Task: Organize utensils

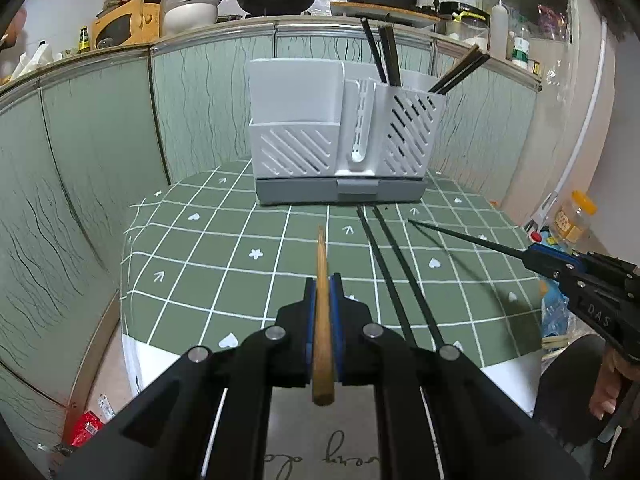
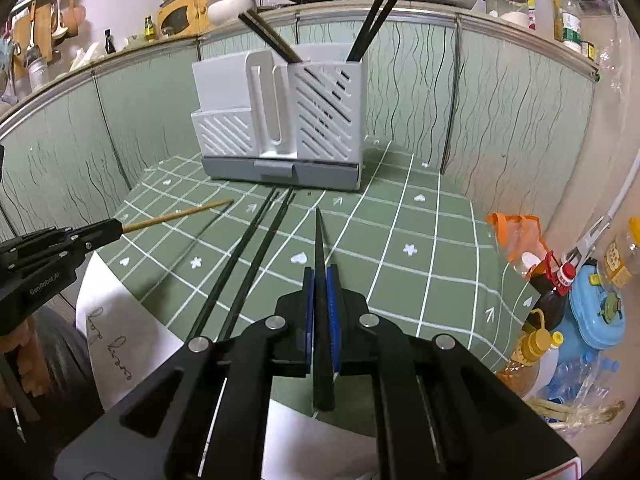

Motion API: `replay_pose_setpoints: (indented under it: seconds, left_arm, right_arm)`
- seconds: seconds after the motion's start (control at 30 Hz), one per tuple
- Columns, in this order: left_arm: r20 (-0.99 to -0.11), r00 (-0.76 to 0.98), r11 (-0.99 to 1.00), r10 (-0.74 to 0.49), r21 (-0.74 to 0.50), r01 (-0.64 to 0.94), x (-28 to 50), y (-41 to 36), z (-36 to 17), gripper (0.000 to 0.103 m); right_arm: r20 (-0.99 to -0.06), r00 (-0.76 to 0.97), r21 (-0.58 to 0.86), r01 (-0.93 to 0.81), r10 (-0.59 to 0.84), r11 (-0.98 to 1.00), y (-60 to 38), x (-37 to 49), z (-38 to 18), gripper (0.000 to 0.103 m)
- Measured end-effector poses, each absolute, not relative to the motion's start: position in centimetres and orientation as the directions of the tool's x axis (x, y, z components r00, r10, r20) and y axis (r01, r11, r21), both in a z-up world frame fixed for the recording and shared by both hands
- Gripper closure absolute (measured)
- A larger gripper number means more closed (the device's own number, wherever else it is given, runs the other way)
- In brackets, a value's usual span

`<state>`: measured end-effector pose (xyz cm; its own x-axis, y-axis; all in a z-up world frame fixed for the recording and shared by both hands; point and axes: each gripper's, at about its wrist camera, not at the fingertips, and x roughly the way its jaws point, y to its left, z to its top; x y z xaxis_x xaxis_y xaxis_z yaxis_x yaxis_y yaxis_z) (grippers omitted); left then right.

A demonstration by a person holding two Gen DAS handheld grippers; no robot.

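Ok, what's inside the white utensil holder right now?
Black chopsticks stand in the utensil holder, all in its slatted right-hand compartment, their tops leaning apart. The walls cover their lower ends and the other compartments' insides.

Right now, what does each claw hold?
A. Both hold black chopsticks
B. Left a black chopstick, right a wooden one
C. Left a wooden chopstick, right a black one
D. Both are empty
C: the left claw is shut on the wooden chopstick, and the right claw is shut on a black chopstick, while two black chopsticks lie on the tablecloth.
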<state>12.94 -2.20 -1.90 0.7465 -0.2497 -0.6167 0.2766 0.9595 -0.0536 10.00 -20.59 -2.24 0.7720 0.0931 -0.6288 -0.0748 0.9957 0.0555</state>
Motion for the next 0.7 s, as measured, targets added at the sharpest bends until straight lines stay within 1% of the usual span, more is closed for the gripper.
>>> replay_pose_setpoints:
  seconds: [0.33,0.7]
  left_arm:
    - [-0.57,0.774,0.954,-0.276,-0.066,0.292,13.1,-1.6,1.6,0.095]
    - [-0.526,0.797,0.949,-0.297,-0.066,0.31,13.6,-1.6,4.8,0.095]
  right_arm:
    - [-0.55,0.829,0.061,-0.083,0.103,0.995,-21.1,10.2,2.4,0.097]
    - [-0.5,0.857,0.075,-0.098,0.122,0.992,-21.4,10.8,5.8,0.097]
